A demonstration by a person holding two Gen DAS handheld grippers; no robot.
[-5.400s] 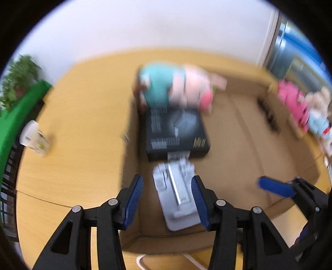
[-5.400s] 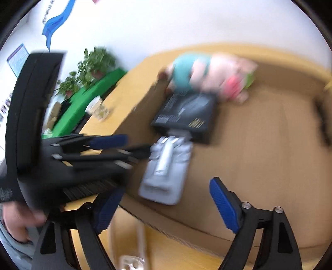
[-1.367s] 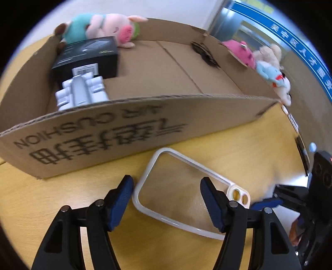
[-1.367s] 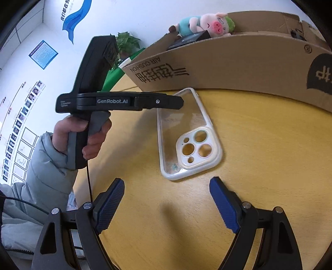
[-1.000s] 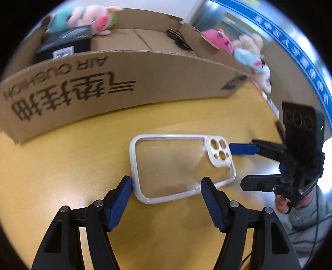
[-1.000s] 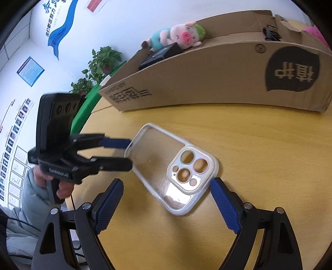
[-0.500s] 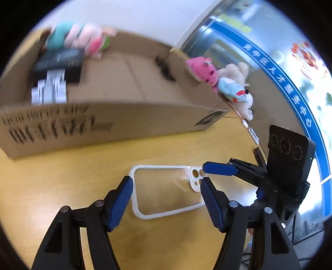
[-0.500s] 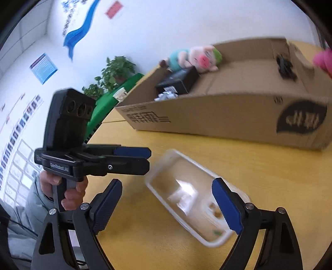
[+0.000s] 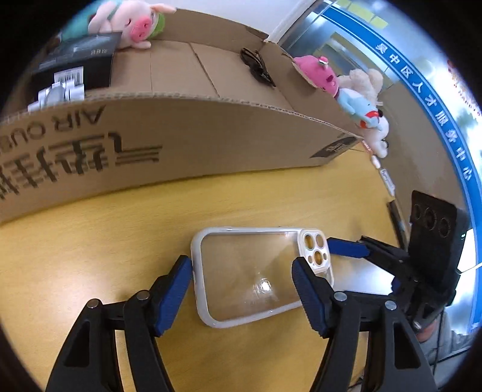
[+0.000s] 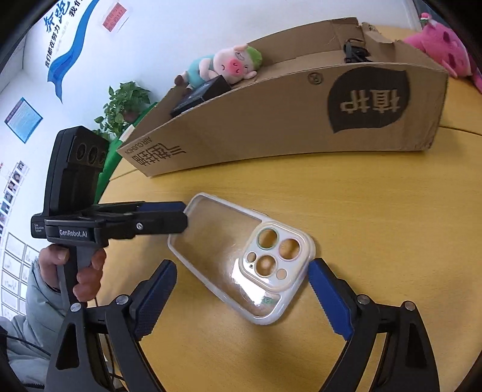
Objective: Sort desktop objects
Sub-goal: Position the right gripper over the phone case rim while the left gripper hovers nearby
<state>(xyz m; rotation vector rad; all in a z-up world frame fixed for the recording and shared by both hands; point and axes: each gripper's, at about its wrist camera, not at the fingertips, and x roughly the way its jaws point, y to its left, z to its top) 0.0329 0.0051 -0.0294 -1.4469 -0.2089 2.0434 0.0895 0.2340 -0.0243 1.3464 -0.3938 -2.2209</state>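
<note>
A clear phone case [image 9: 256, 271] with a white rim and camera cut-outs lies flat on the yellow table [image 9: 90, 256]. My left gripper [image 9: 241, 268] hovers open over it, the left pad beside the case's plain end and the right finger above its camera end. My right gripper [image 10: 241, 270] comes from the other side. Its jaws are opening, with the case [image 10: 238, 256] between them, unpressed, and the right pad [image 10: 327, 292] just beside the camera corner. The left gripper's blue finger [image 10: 162, 207] meets the case's far corner.
A long open cardboard box [image 9: 211, 141] stands behind the case. It holds a pig plush [image 9: 129, 21], a black carton [image 9: 78, 57] and a black cable [image 9: 256, 66]. More plush toys [image 9: 319, 75] sit past its right end. A person's hand [image 10: 60, 265] grips the left handle.
Half a second ago both views were blurred and showed more of the box's inside. Now both grippers sit low at the case again, and the right jaws stand slightly wider.
</note>
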